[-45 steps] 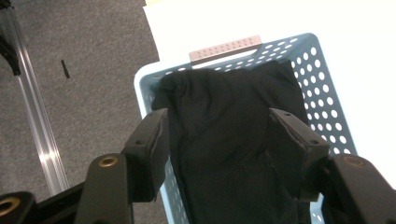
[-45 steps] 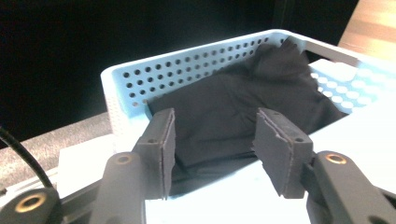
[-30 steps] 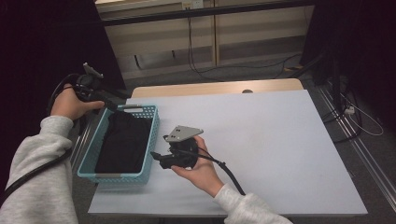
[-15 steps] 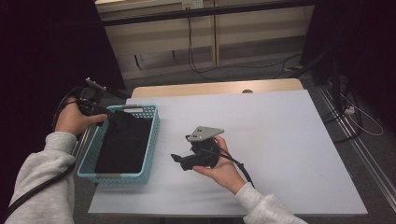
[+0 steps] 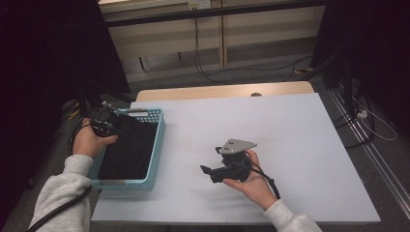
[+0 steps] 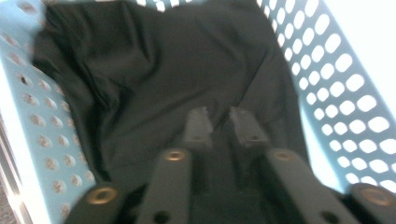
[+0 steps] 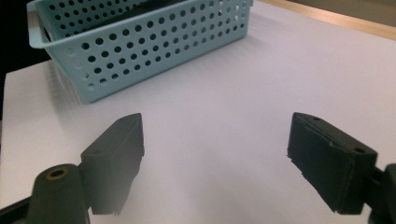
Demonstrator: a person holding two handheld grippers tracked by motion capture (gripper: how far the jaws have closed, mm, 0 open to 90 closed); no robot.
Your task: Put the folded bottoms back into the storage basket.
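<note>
At the left edge of the white rectangular table [image 5: 290, 145], seen from the high view, sits a light-blue perforated plastic basket [image 5: 157, 140] holding a dark, crumpled fabric garment [image 5: 126, 150]. The left gripper [image 5: 116, 124] reaches into the basket's far end from the side, placing its tips on the fabric. The right gripper [image 5: 207, 171] rests low over bare table, well apart from the basket and pointing toward it, probably parked to leave the basket mouth free.

Along the left gripper view, the left gripper [image 6: 219, 126] points down into the basket [image 6: 336, 93], whose perforated walls rise on both sides. Its jaws have just been closing and now stand nearly together, with only a narrow gap between the tips. They lie against the garment [image 6: 140, 74]; the picture is blurred, so whether a fold is pinched between the pads cannot be told. The low, steep approach suits gathering loose cloth from above.

Along the right gripper view, the right gripper [image 7: 215, 154] has its jaws spread wide with nothing between them, only table [image 7: 224, 84] beyond. The basket [image 7: 140, 51] stands ahead near the table corner. This hand appears ready to receive or steady the cloth once lifted.
</note>
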